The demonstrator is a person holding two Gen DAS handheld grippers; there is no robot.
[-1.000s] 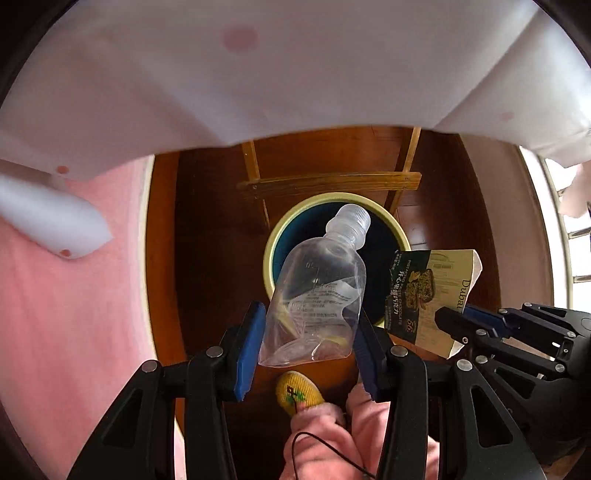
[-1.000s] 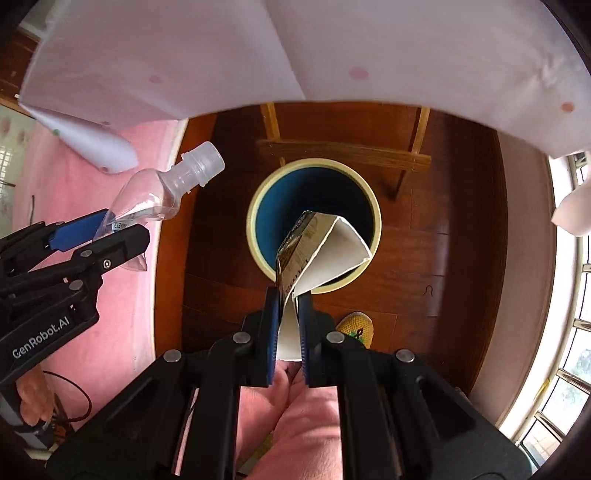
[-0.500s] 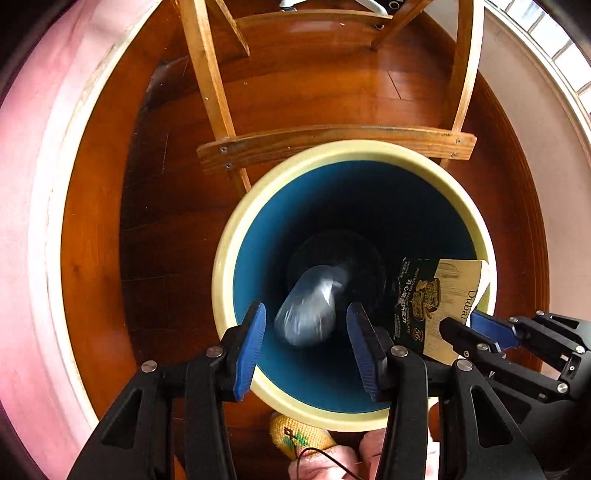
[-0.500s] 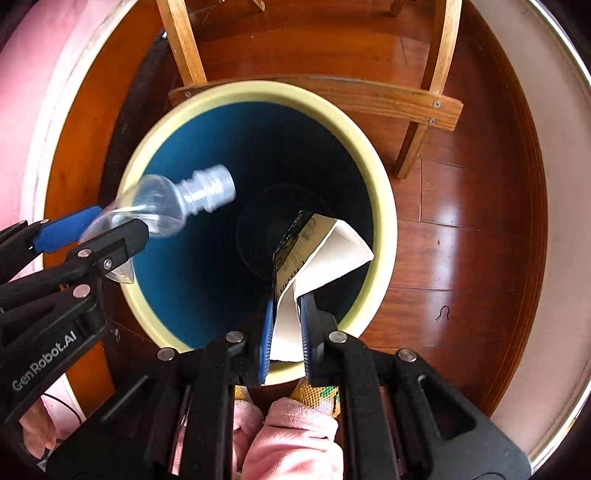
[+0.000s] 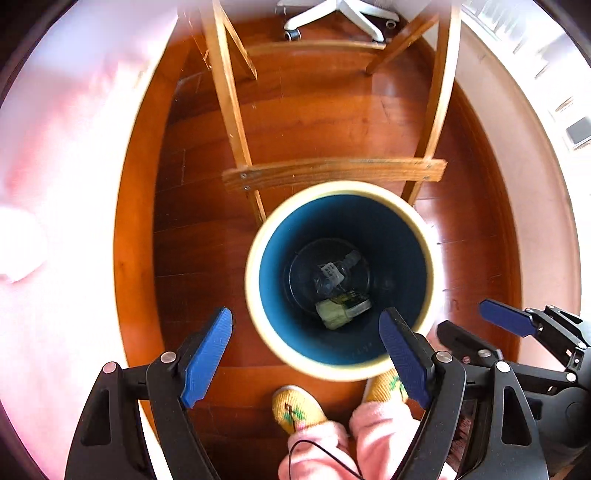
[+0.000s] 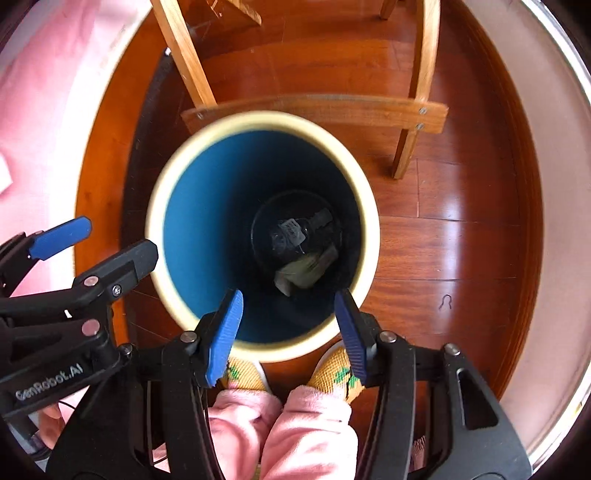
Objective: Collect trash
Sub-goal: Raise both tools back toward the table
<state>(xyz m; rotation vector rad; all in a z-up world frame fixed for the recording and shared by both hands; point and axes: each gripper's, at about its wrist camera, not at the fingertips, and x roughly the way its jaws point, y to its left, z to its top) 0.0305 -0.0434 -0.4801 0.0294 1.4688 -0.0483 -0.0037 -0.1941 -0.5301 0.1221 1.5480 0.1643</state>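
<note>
Left tool (image 5: 306, 339) points straight down over the bin; jaws opening, wide apart, nothing between them. Blue ribbed pads (image 5: 207, 354) on black plastic arms with silver rivets. Right tool (image 6: 286, 325) also points down over the bin; jaws opening, gap empty, same blue ribbed pads (image 6: 225, 332). Each tool shows at the edge of the other's view, right tool (image 5: 476, 325) beside the left one.

Below both: round bin (image 5: 258, 306), cream rim, smooth blue inner wall, dark circular bottom. Rim is motion-blurred. Both trash items lie at the bottom. Clear plastic bottle (image 5: 332, 275), crumpled, soft-sided, white label patch, neck pointing to upper right. Just beside it, touching or overlapping, the flattened carton (image 5: 341, 308): pale cardboard with a dark printed face, folded. In the right wrist view the bottle (image 6: 295, 232) reads dim and the carton (image 6: 304, 269) sits below it, toward the near wall.

Bin stands on a glossy reddish-brown wooden floor (image 5: 325, 118) with plank seams. Behind the bin, light wooden chair legs and a flat crossbar (image 5: 332, 171) fixed with screws. White castor base (image 5: 332, 14) of an office chair at top edge. Pink fabric (image 5: 55, 184) fills the left side, blurred. Near edge: person's yellow knit slippers (image 6: 332, 369) with green pattern, fuzzy pink trouser cuffs (image 6: 280, 424).
</note>
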